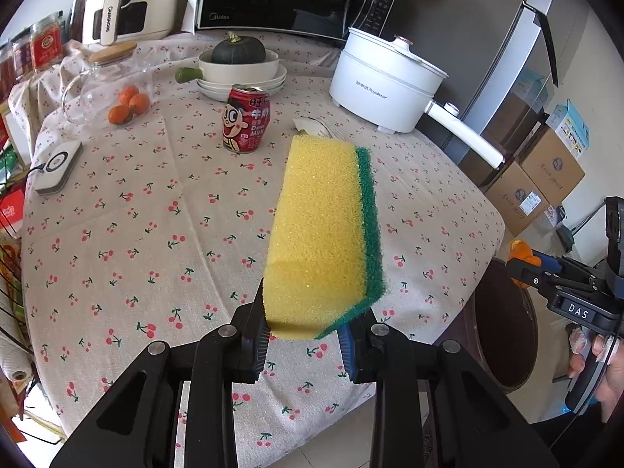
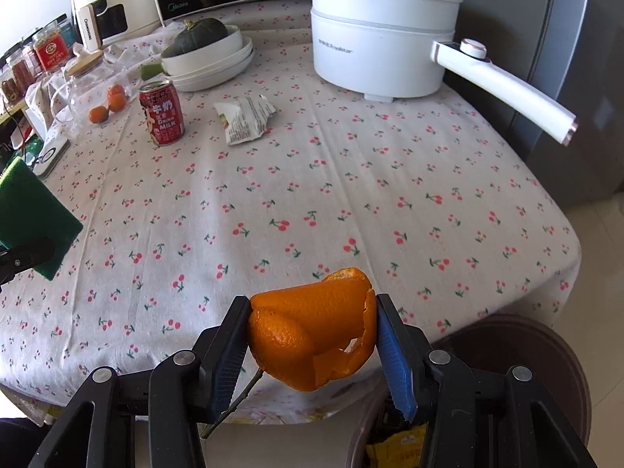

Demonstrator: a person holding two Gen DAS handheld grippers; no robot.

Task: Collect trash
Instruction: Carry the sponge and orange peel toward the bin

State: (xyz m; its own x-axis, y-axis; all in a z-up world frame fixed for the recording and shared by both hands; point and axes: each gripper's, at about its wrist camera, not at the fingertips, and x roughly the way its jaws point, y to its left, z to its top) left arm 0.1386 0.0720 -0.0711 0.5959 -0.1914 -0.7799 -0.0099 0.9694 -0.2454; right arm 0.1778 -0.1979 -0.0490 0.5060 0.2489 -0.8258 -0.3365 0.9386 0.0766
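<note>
The table (image 2: pixel 351 195), under its cherry cloth, served as the landmark for everything else. The bin (image 2: pixel 526 351), a dark brown round one, stood on the floor just beside the table's near right corner, and some yellow wrapping already lay inside it, so part of the collecting looked done. At the table's far side stood the white pot (image 2: pixel 384 45) and a stack of bowls (image 2: pixel 218 64) with a squash in it; these seemed to be kitchen things, not trash.

What looked left to clear sat toward the table's far left: the red can (image 2: pixel 162 117), upright, and just to its right the crumpled wrapper (image 2: pixel 245 119), lying flat, the two apart from each other. Both stayed untouched on the cloth and well away from either claw.

The sponge (image 1: pixel 323 234) hung above the table's near middle. The left gripper (image 1: pixel 308 345) pinched its lower end, yellow face against one pad and green scourer against the other, and the sponge stuck up and forward from the jaws. It appeared to be a wiping tool more than trash.

The peel (image 2: pixel 312 327), an orange cup of rind, was over the table's near edge, close to the bin. The right gripper (image 2: pixel 312 341) clamped it squarely, both pads pressing its sides. Judging by that, dropping the peel into the bin was the step in hand.
</note>
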